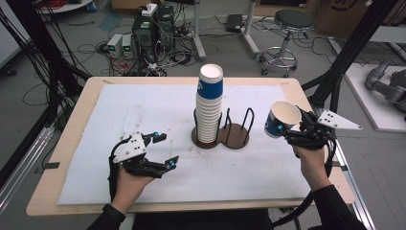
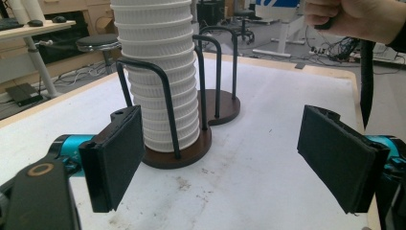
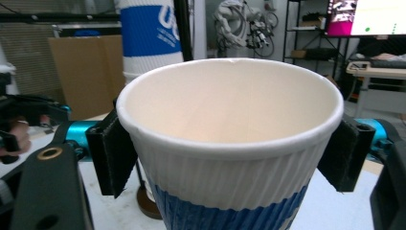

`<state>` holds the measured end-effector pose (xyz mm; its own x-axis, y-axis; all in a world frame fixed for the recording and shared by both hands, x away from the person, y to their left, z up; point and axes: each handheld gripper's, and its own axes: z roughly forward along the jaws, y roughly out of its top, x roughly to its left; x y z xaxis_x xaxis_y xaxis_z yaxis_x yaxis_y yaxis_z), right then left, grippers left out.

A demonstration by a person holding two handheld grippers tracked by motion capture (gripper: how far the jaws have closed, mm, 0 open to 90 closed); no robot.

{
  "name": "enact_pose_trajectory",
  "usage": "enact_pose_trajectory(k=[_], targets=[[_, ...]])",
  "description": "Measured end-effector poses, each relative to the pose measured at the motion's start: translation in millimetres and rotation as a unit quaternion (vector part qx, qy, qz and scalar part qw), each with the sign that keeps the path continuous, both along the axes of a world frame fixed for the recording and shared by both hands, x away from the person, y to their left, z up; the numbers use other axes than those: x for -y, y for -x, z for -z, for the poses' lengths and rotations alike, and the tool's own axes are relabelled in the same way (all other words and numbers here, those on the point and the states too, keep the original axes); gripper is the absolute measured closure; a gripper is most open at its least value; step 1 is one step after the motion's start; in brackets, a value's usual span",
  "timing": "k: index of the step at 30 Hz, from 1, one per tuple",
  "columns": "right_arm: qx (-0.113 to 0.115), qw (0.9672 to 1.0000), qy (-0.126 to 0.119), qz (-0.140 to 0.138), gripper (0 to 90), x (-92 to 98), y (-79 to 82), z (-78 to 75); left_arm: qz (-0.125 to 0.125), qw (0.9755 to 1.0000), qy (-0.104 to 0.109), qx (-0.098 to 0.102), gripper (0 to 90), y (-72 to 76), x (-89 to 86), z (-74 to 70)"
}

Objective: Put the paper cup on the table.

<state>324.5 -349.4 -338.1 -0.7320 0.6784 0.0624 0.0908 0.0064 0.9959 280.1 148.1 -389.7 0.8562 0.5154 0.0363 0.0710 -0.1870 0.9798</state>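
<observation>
Right gripper (image 1: pixel 293 125) grips a single paper cup (image 1: pixel 282 119) by its ribbed wall, jaws pressed on both sides just below the rim; in the right gripper view the cup (image 3: pixel 230 143) sits squarely between the black pads, mouth facing the camera. In the high view the cup is tilted, its mouth toward about 1 o'clock and its blue base toward 7 o'clock, and it is held off the table, above the right edge.

Key relation: the cup stack (image 1: pixel 209 103) stands upright in the near ring of the wooden holder (image 1: pixel 225 136), at roughly 9 o'clock from the held cup, near but clearly apart. The holder's second ring, on the right, is bare and lies nearer the right hand. Likely next step: bring the cup upright and carry it left over the holder.

Left gripper (image 1: pixel 162 149) rests low on the white mat (image 1: pixel 143 110), jaws parted with nothing between them, the stack at its 1 o'clock.
</observation>
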Motion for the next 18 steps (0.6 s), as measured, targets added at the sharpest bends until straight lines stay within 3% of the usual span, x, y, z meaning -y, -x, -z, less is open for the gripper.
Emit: enact_pose_trajectory(k=[10,18], targets=[[-0.005,0.9987,0.0,0.052,20.3,13.1,-13.3,13.9,0.004,1.0,0.0,0.003,16.5,0.7,-0.3,-0.1],[-0.025,0.996,0.008,0.085,20.2,14.6,-25.0,23.5,0.003,1.0,0.0,0.003,16.5,0.6,-0.9,-0.6]])
